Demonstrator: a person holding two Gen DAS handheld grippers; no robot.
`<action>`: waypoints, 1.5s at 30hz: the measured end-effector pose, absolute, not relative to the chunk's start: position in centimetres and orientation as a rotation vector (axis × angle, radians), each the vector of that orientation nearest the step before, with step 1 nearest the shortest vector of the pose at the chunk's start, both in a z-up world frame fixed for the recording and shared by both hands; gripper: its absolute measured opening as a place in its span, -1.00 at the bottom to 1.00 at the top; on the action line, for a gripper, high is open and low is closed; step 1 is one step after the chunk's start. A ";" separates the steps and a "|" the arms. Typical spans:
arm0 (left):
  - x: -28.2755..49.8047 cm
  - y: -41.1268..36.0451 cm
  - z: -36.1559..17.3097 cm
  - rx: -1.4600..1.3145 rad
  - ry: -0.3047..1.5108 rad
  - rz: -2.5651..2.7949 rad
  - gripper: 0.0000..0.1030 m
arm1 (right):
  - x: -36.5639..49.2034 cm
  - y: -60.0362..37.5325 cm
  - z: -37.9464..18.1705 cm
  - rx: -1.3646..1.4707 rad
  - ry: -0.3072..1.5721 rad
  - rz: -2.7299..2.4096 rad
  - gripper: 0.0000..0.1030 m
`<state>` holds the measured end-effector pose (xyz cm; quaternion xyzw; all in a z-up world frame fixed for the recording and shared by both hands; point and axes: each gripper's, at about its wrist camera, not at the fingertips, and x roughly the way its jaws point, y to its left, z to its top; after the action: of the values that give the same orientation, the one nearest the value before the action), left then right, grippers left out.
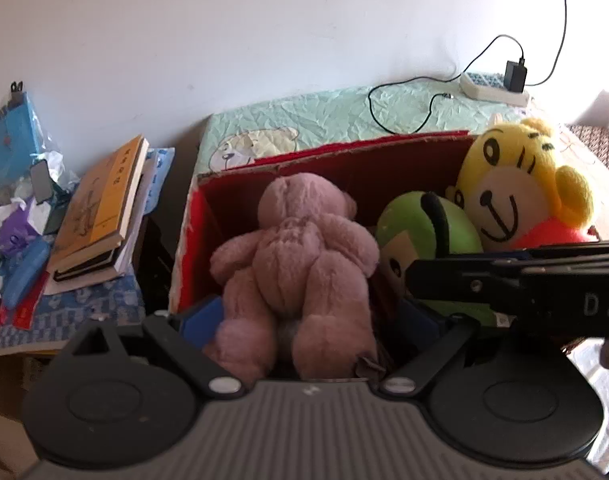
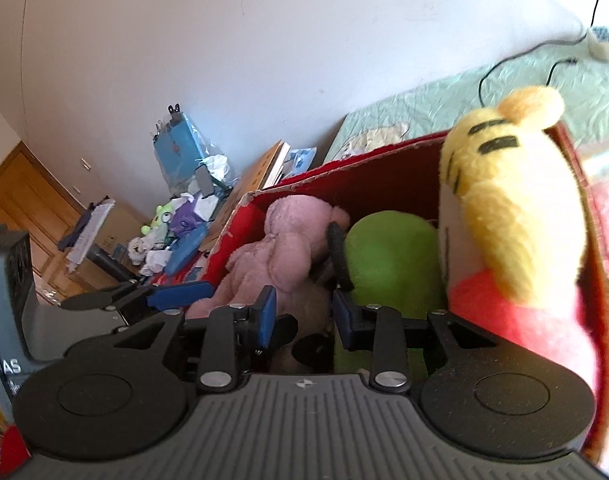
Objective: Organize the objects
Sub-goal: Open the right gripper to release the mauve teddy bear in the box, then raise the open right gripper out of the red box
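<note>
Red cardboard box [image 1: 192,216] on green quilted bedspread [image 1: 324,112], holding three plush toys. Pink bear [image 1: 300,264] at left end, back to camera, legs toward near edge. Green toy [image 1: 436,228] in middle. Yellow tiger [image 1: 520,184] at right end, upright, leaning on box wall.

Left gripper [image 1: 308,324]: fingers spread wide either side of pink bear's legs, blue pads clear of plush, released.

Right gripper [image 2: 304,316]: fingers narrowed but apart, nothing gripped, just before green toy.

Stack of books [image 1: 104,208] beside box, left.
</note>
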<state>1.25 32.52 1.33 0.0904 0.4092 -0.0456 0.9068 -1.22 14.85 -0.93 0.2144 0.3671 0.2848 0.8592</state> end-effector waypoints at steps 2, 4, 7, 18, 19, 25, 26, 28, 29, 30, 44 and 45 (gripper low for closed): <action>1.0 32.1 1.2 0.204 0.848 -0.082 0.83 | -1.6 14.7 -0.8 0.437 0.758 0.585 -0.33; 0.8 31.8 1.2 0.215 0.852 -0.072 0.83 | -2.0 14.5 -0.7 0.431 0.743 0.573 -0.33; 0.6 31.5 1.4 0.220 0.859 -0.050 0.84 | -2.6 14.0 -0.5 0.425 0.721 0.549 -0.33; -0.1 30.9 2.7 0.226 0.855 -0.002 0.84 | -4.6 12.9 0.7 0.413 0.688 0.477 -0.33; -0.2 30.8 2.8 0.228 0.856 0.000 0.84 | -4.8 12.8 0.9 0.412 0.686 0.469 -0.33; -0.4 30.4 2.7 0.221 0.870 0.020 0.85 | -5.7 12.1 1.4 0.415 0.686 0.434 -0.33; -0.5 30.4 2.7 0.221 0.873 0.024 0.85 | -5.8 11.9 1.4 0.417 0.686 0.428 -0.33; -0.5 30.2 2.7 0.226 0.874 0.030 0.85 | -6.1 11.8 1.5 0.419 0.687 0.410 -0.33; -0.6 30.2 2.7 0.227 0.873 0.033 0.85 | -6.2 11.8 1.6 0.418 0.688 0.400 -0.33; -0.6 30.1 2.8 0.228 0.872 0.035 0.85 | -6.3 11.6 1.6 0.418 0.688 0.390 -0.33; -1.2 27.0 4.0 0.256 0.852 0.021 0.85 | -7.9 8.4 2.1 0.406 0.667 0.272 -0.32; -1.3 26.7 4.1 0.261 0.850 0.020 0.85 | -7.9 8.2 2.1 0.410 0.667 0.270 -0.32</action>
<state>-1.31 26.71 4.07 0.1263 0.4110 0.0097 0.9028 -7.92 8.16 2.10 0.1991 0.3238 0.1311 0.9156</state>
